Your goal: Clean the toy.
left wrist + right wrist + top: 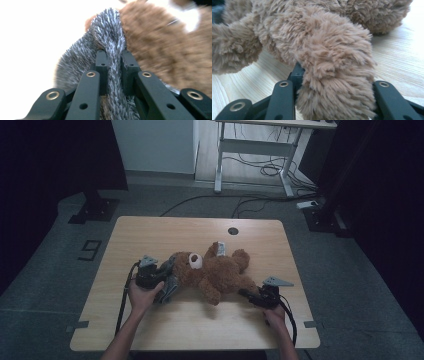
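Observation:
A brown teddy bear (215,272) lies on its back across the middle of the wooden table (150,235), head to the left. At its head sits a grey furry cloth (170,287). My left gripper (167,281) is shut on that cloth; in the left gripper view the grey fur (110,30) is pinched between the jaws of my left gripper (114,56), with the brown head (162,45) just behind. My right gripper (245,293) is shut on the bear's leg (337,65), which bulges between the jaws of my right gripper (334,82) and hides the right fingertip.
A round cable hole (233,231) lies near the table's far edge. A white tag (220,249) sticks up from the bear. Beyond the table stand a white desk frame (260,145) and floor cables (260,202). Bare wood stretches along the near edge.

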